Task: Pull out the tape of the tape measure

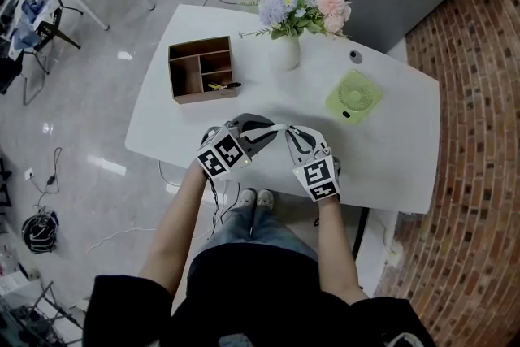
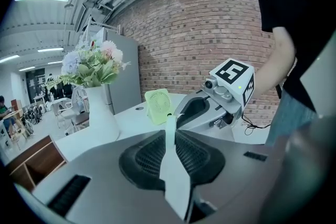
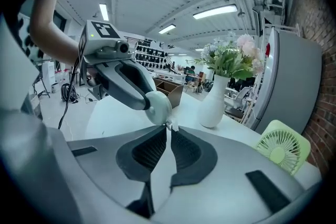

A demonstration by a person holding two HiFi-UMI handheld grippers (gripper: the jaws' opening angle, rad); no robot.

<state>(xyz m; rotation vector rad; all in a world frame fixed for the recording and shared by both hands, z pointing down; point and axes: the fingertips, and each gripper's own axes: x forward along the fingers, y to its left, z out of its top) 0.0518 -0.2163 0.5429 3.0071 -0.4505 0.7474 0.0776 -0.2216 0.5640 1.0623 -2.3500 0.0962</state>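
Far left on the smooth white table (image 1: 154, 126), a wooden box (image 1: 201, 69) with open compartments sits square, well clear of the action. The left gripper (image 1: 260, 132) hovers over the table's near edge, its textured black jaws clamped on the tape measure (image 3: 157, 106), a rounded pale case held off the surface. From it a short, flat strip of tape (image 1: 278, 127) bridges across to the right gripper (image 1: 291, 134), whose jaws are pinched together on the tape's end. The two grippers are nose to nose, with bare table ahead of them. Beyond stands a white vase (image 1: 286, 53) of pastel flowers, upright. Toward the right side sits a round pale-green fan (image 1: 353, 96). Both are well apart from the tape's line
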